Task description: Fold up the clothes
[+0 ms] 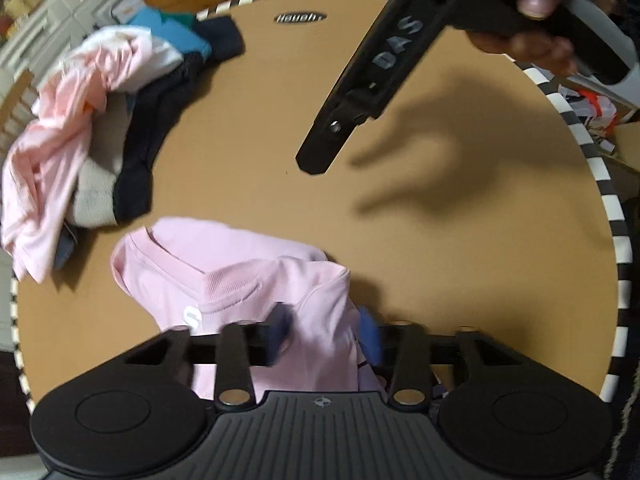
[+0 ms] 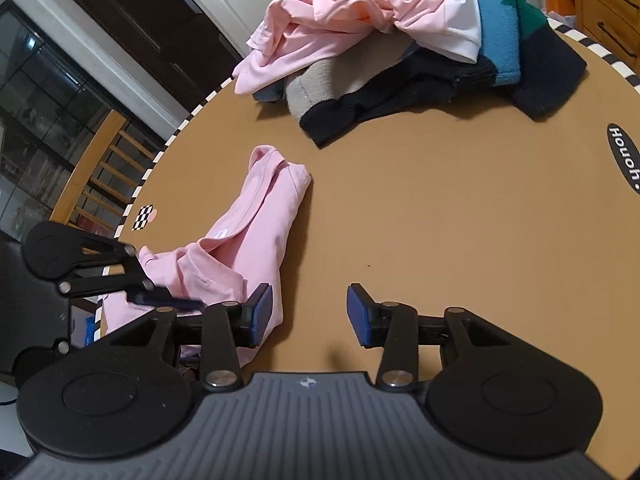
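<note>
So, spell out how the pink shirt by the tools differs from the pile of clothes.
The pink shirt is one garment, lying alone near the table's edge; the pile is several garments heaped at the far side. The pink shirt is all pink; the pile mixes pink, white, blue, grey and black. Both are unfolded.

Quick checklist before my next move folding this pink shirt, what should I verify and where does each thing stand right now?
1. Left tool gripping the pink shirt: cannot tell; fabric sits between its pads, but they are blurred.
2. Right tool open and empty: ok.
3. Right tool on the shirt: not ok; it is over bare table, beside the shirt's edge.
4. Shirt lying flat: not ok; it is bunched and creased.
5. Clothes pile apart from the shirt: ok; bare table lies between them.
</note>
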A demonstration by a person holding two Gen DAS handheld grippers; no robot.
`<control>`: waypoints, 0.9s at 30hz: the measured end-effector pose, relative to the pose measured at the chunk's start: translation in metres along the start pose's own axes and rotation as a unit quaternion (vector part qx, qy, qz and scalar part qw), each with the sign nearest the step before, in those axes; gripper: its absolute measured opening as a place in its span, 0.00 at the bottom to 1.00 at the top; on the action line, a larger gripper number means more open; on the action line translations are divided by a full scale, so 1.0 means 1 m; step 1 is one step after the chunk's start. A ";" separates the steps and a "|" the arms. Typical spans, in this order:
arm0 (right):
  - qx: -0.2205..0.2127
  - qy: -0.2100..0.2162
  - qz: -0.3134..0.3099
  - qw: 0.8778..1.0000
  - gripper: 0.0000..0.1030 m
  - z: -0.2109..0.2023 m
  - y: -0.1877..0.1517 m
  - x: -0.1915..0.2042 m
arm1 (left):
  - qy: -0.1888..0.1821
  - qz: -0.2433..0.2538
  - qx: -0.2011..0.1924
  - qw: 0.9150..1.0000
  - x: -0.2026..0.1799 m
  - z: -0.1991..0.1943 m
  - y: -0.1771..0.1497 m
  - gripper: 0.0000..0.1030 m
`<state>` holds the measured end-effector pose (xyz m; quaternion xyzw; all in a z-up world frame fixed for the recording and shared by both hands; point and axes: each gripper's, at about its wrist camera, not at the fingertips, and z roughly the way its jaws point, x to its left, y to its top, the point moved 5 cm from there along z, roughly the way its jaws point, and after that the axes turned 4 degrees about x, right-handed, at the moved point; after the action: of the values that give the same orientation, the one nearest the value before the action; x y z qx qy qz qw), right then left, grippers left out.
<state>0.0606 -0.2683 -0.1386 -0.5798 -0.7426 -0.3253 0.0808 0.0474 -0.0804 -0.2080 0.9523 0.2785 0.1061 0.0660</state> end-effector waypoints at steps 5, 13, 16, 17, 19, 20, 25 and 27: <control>0.006 0.002 -0.020 1.000 0.43 -0.001 0.004 0.005 | -0.015 -0.043 -0.015 0.999 0.005 -0.010 -0.006 0.09; 0.016 -0.012 -0.127 0.992 0.41 0.002 0.017 0.029 | 0.070 -0.150 -0.043 0.985 0.017 -0.050 -0.042 0.08; 0.009 -0.018 -0.201 0.979 0.32 0.005 0.027 0.043 | 0.106 -0.219 -0.049 0.969 0.031 -0.073 -0.073 0.08; 0.007 -0.020 -0.225 0.974 0.30 0.006 0.031 0.047 | 0.113 -0.240 -0.051 0.963 0.035 -0.079 -0.084 0.08; 0.006 -0.024 -0.275 0.961 0.30 0.013 0.041 0.055 | 0.122 -0.281 -0.052 0.950 0.044 -0.090 -0.107 0.08; 0.006 -0.026 -0.300 0.954 0.30 0.017 0.046 0.059 | 0.126 -0.300 -0.053 0.944 0.048 -0.095 -0.118 0.08; 0.010 -0.032 -0.416 0.909 0.30 0.043 0.075 0.083 | 0.122 -0.363 -0.058 0.922 0.052 -0.106 -0.150 0.08; 0.023 -0.023 -0.456 0.889 0.30 0.057 0.090 0.094 | 0.109 -0.380 -0.066 0.916 0.049 -0.107 -0.153 0.08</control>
<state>0.1276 -0.1491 -0.1006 -0.1822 -0.9342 -0.2960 -0.0805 -0.0167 0.0817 -0.1241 0.7508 0.6171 0.1943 0.1333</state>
